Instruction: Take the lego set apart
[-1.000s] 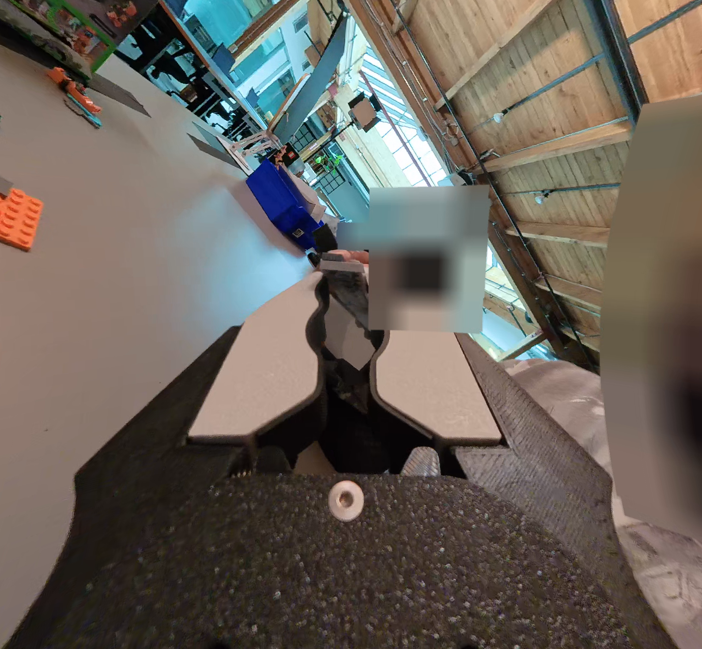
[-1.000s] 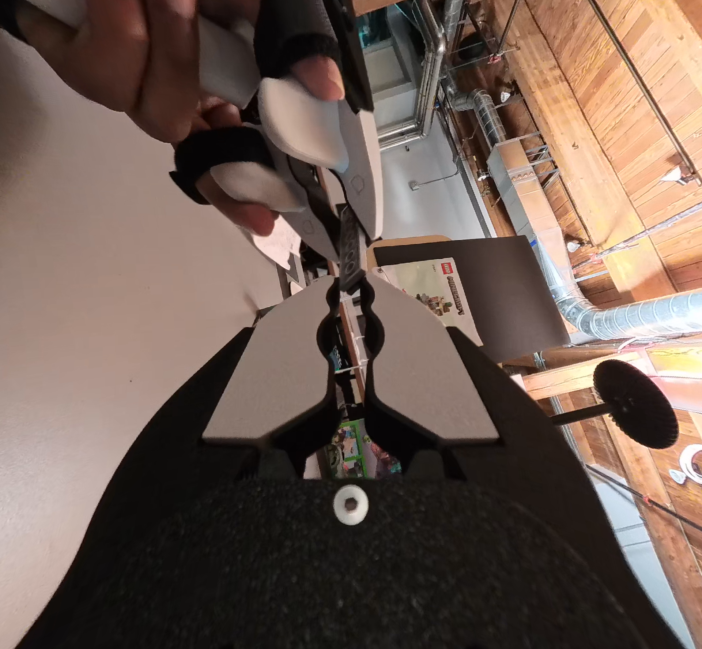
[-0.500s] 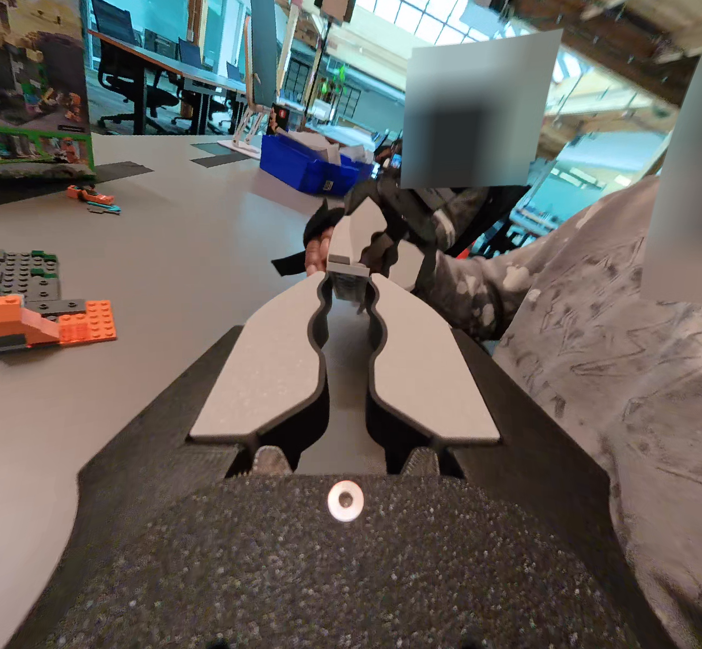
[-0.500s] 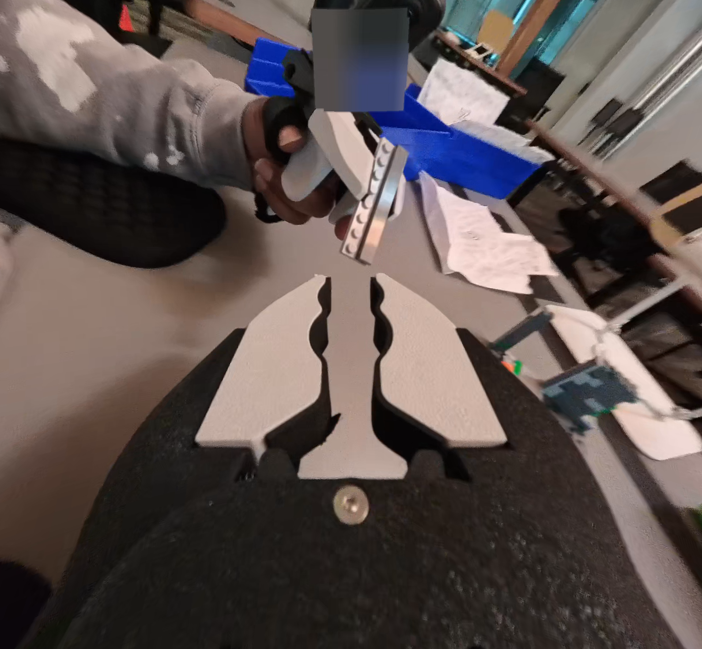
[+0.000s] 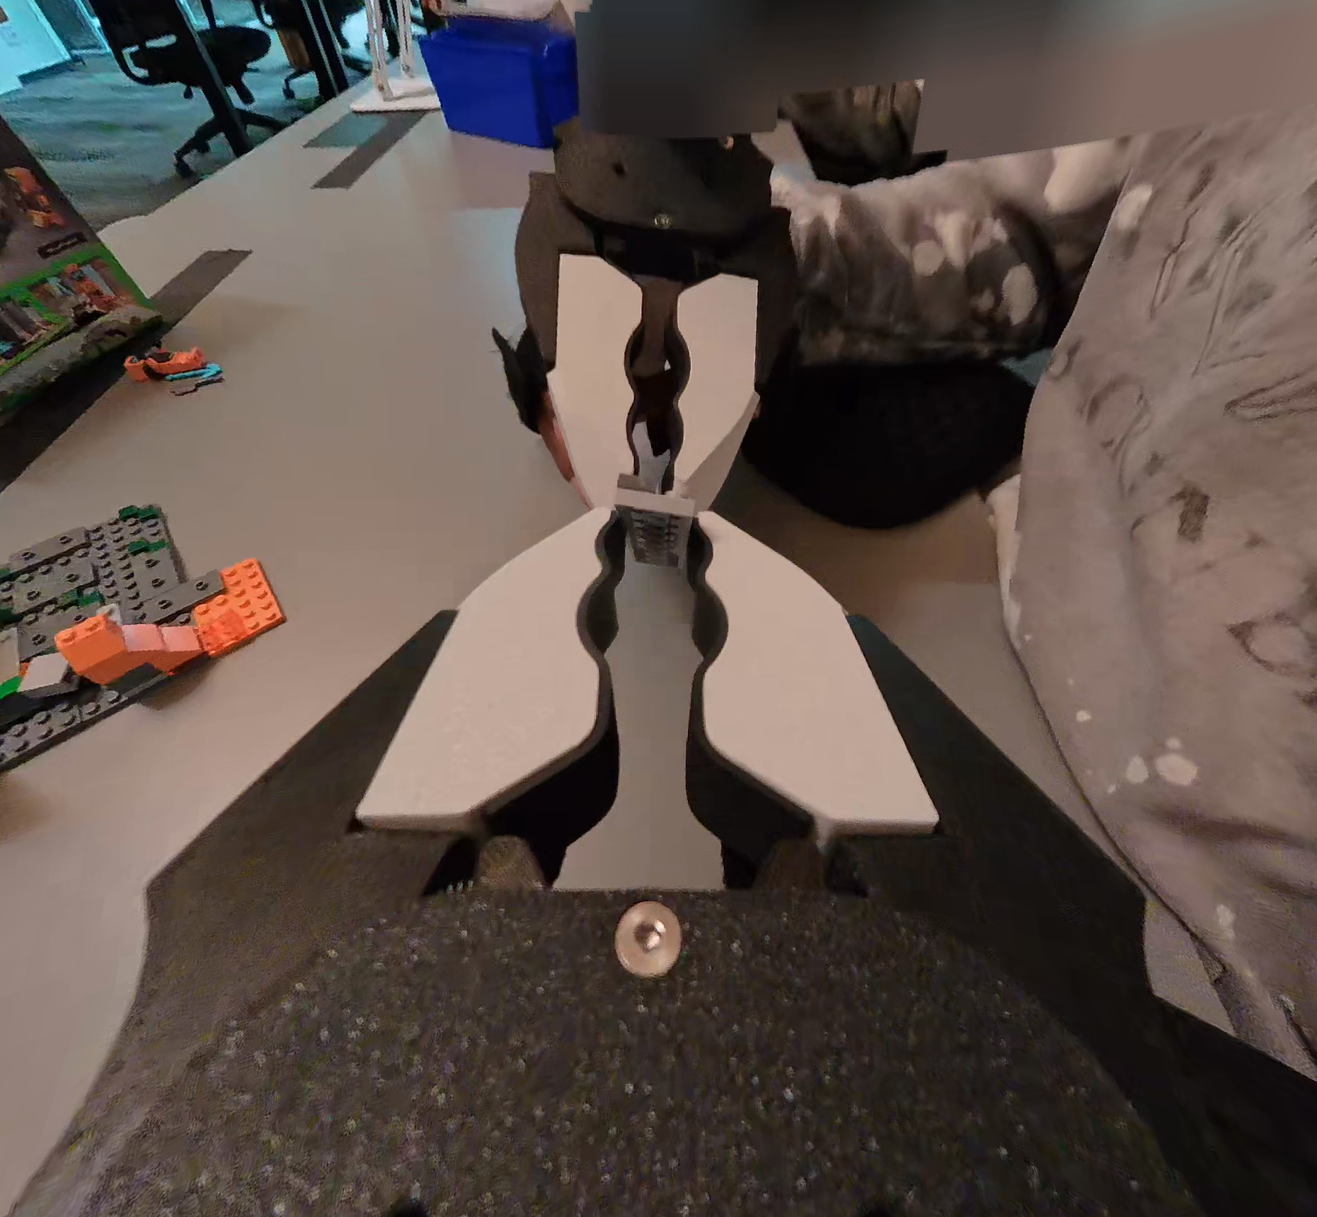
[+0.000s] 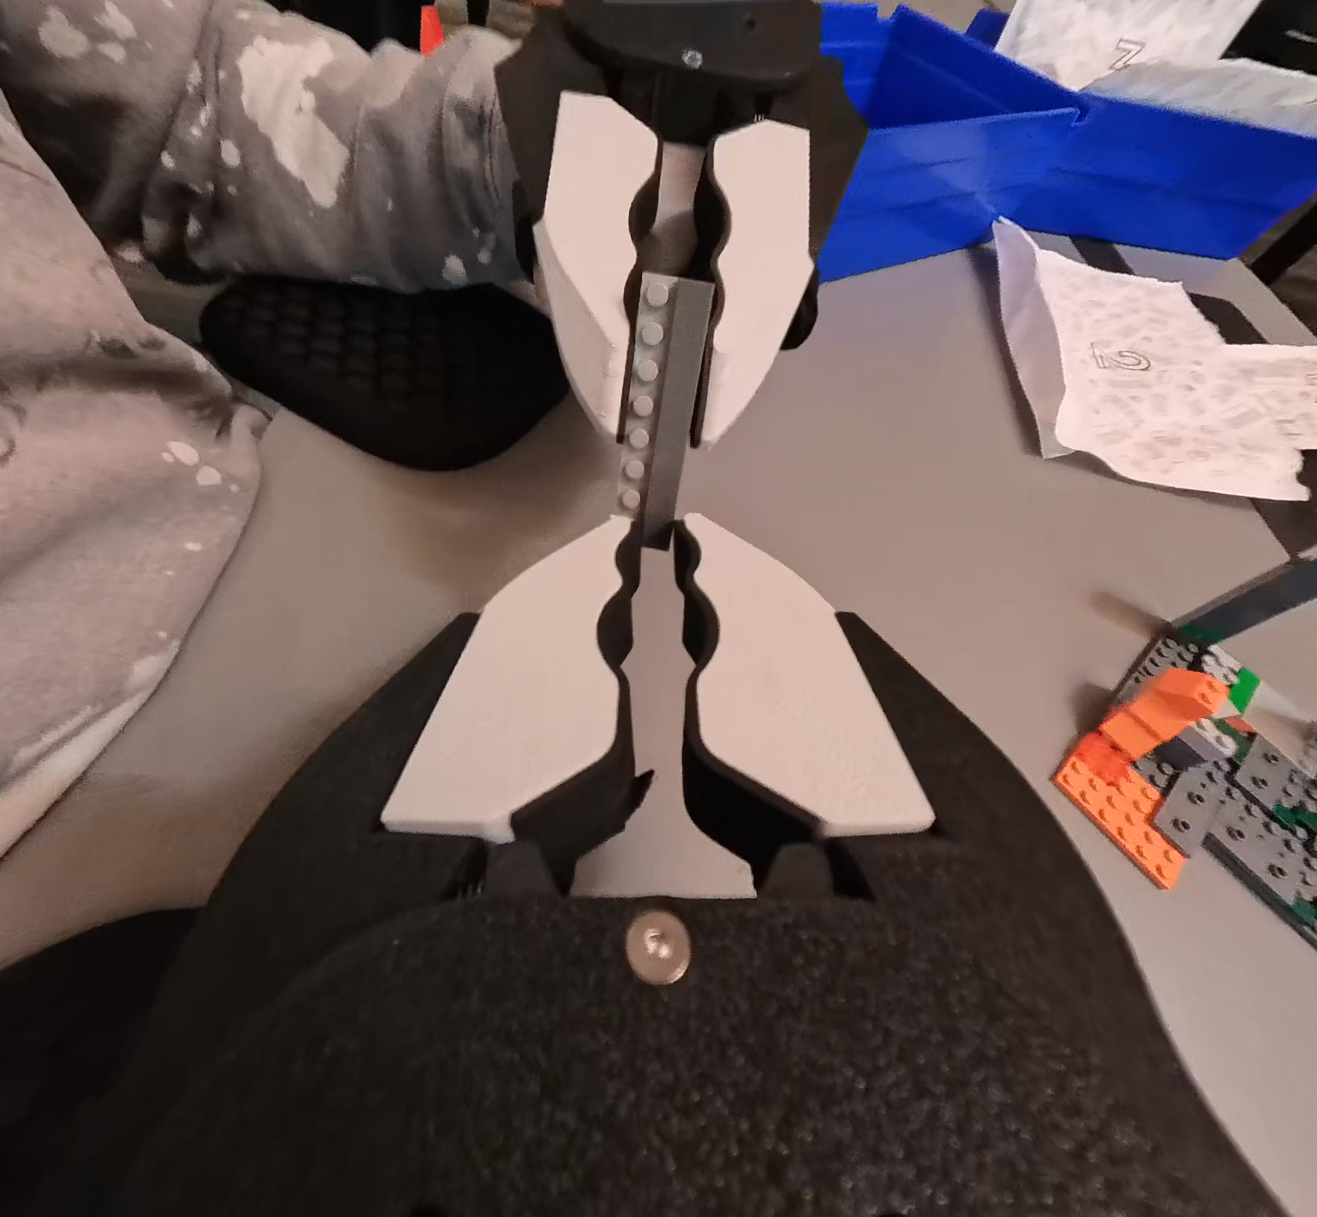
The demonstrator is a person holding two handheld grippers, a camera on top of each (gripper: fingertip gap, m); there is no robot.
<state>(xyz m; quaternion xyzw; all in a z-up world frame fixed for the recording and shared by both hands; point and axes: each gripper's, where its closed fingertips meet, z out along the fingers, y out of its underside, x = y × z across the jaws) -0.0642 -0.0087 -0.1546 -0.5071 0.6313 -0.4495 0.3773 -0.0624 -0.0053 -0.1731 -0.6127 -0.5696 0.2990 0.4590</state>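
**Two grippers meet at either end of one long grey plate**

We hold a gripper in each hand, tips pointed at each other above a pale grey table [image 6: 891, 470]. Between them runs a long, thin grey lego plate [image 6: 659, 399], one stud wide, with a darker strip stacked against it.

In the right wrist view, the left gripper [image 6: 659, 431] faces us, its white fingers [image 6: 588, 299] closed on the far part of the plate. The plate's near end sits between the tips of the right gripper [image 6: 654, 527], whose jaws stand narrowly apart, about as wide as the plate. We cannot tell whether they pinch it yet.

The left wrist view shows the same plate end-on [image 5: 654, 527], gripped at the left gripper's tips [image 5: 654, 520], with the right gripper [image 5: 652, 484] directly opposite and touching the plate's far end.

We judge that the plate is held in the air this way so that each gripper can take one end and the two layers can be peeled or twisted apart.

The rest of the lego set [image 6: 1226, 776], dark grey plates with orange pieces, lies on the table well to one side. A blue bin [image 6: 1069, 163] and loose paper sheets [image 6: 1154, 384] sit beyond.
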